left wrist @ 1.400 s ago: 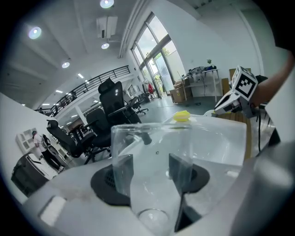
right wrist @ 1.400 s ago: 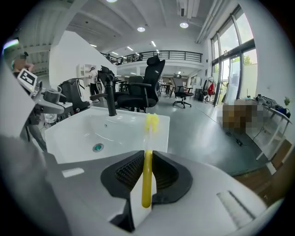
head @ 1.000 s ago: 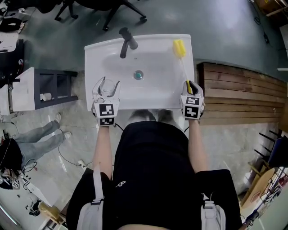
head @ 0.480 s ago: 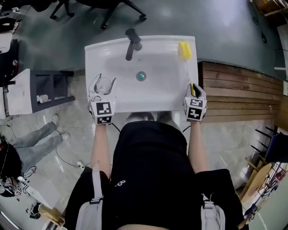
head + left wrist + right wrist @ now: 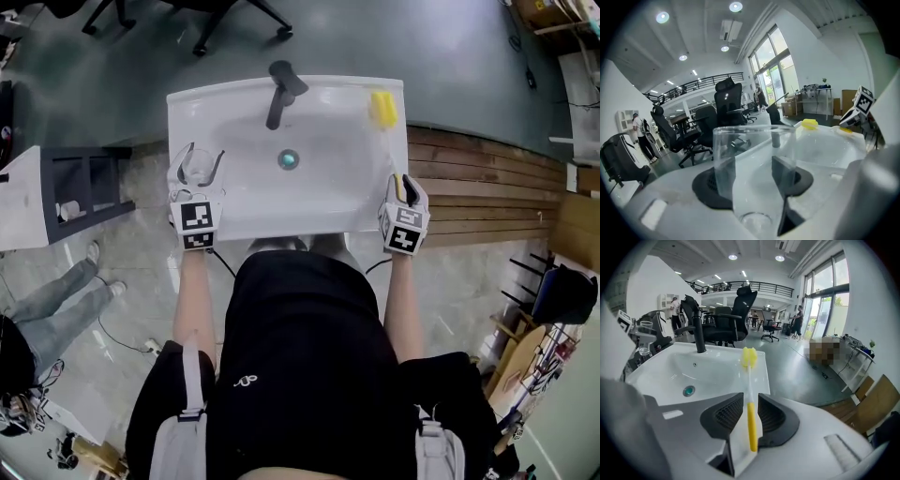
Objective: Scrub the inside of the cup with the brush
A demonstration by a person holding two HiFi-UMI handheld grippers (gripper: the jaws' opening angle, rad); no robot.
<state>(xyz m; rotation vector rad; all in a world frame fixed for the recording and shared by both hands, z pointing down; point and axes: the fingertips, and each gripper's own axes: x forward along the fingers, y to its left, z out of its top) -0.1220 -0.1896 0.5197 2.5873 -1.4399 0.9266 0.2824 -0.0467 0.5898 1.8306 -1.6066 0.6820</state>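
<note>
The left gripper [image 5: 199, 169] clamps the clear cup [image 5: 754, 173] at the sink's [image 5: 244, 208] left edge — the right gripper's [image 5: 404, 185] jaws, just opening, stand apart around the brush [image 5: 749, 380].

Bright daylight from windows [image 5: 774, 70] and ceiling spots [image 5: 736, 6] — fisheye corners black, near cup [image 5: 754, 173] soft.

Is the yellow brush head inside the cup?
No, the brush head lies at the right of the sink, apart from the cup at its left edge.

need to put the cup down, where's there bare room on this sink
Bare: the sink bowl around the drain, and the back rim left of the faucet. Crowded: the right rim, where the brush lies.
</note>
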